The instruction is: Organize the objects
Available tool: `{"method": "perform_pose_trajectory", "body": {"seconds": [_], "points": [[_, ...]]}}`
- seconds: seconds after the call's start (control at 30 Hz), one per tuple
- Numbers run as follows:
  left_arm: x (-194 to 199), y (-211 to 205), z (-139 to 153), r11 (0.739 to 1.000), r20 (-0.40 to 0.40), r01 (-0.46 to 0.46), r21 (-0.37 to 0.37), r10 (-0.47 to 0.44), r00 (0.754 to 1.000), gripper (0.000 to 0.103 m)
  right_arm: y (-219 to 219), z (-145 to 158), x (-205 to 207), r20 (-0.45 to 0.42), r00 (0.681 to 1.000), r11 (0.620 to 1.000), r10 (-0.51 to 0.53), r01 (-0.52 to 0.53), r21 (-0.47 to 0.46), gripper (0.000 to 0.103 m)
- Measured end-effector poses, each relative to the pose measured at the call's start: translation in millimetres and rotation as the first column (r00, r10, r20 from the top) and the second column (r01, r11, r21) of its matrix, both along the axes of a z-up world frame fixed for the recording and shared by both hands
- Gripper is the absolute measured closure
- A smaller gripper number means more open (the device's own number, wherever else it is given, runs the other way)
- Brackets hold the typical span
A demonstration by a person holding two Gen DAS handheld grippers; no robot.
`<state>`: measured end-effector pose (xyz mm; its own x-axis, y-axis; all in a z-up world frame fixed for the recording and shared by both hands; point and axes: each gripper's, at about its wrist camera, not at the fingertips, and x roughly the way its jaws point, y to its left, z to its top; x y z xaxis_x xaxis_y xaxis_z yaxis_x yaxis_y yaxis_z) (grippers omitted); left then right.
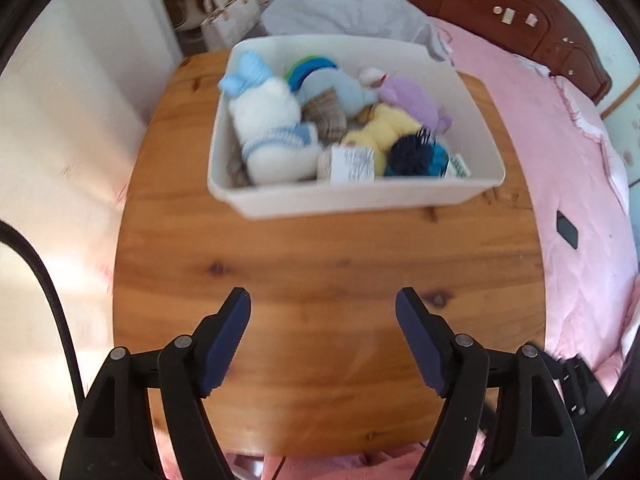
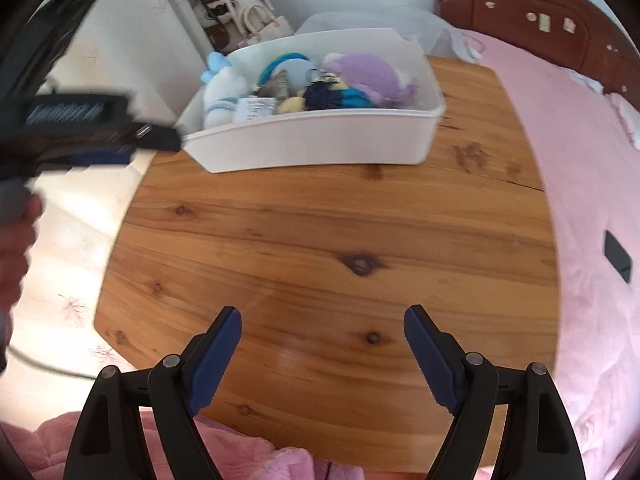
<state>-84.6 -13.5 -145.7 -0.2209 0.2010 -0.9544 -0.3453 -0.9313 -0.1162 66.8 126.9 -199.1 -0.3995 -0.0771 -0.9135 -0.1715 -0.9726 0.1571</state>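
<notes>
- Left wrist view: white bin of plush toys sits beyond the left gripper, fingers apart, empty.
- Wooden table spans beneath; pink bed rightward.
- Right gripper likewise spread, holding nothing.

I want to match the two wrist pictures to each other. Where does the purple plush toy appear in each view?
Left wrist view: the purple plush toy lies upper right of centre, in the far right part of the white bin.
Right wrist view: the purple plush toy lies near top centre, at the right end of the white bin.
Shared landmark: the dark blue spiky toy, just in front of it in the bin.
</notes>
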Motion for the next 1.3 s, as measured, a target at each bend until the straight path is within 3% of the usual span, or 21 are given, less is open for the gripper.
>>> {"method": "perform_pose_trajectory", "body": {"seconds": [0.17,0.33,0.43,0.6,0.73,0.8,1.0,1.17,1.3], "points": [[39,-4,8,0.999,0.021,-0.034,0.006,0.034,0.999,0.025,8,13,21,-0.002,1.0,1.0,-0.013,0.013,0.023,0.019],[72,0,29,1.0,-0.007,-0.022,0.009,0.022,1.0,0.025,9,48,38,-0.059,0.998,0.995,0.013,-0.007,0.103,0.019],[83,0,40,1.0,-0.014,-0.021,0.023,0.022,1.0,0.024,13,69,47,-0.084,0.996,0.997,0.014,-0.008,0.077,0.019],[103,-1,67,0.999,-0.12,-0.038,0.006,0.038,0.992,0.024,14,98,60,-0.131,0.991,0.999,0.008,-0.002,0.045,0.019],[114,-5,87,0.998,-0.187,-0.059,0.033,0.064,0.98,0.024,16,111,62,-0.145,0.989,0.999,0.008,-0.016,-0.048,0.011],[118,-6,97,0.997,-0.228,-0.066,0.033,0.072,0.971,0.024,12,120,64,-0.172,0.985,0.999,0.018,-0.023,-0.031,0.002],[128,-17,117,0.991,-0.339,-0.131,0.036,0.136,0.931,0.018,3,141,65,-0.243,0.969,0.998,0.049,-0.04,0.041,0.002],[129,-27,118,0.982,-0.363,-0.187,0.039,0.188,0.913,0.016,-2,149,69,-0.288,0.956,0.995,0.058,-0.031,0.097,0.001],[131,-27,118,0.978,-0.382,-0.205,0.031,0.201,0.902,0.005,0,152,72,-0.313,0.949,0.995,0.042,-0.009,0.104,0.001]]}}
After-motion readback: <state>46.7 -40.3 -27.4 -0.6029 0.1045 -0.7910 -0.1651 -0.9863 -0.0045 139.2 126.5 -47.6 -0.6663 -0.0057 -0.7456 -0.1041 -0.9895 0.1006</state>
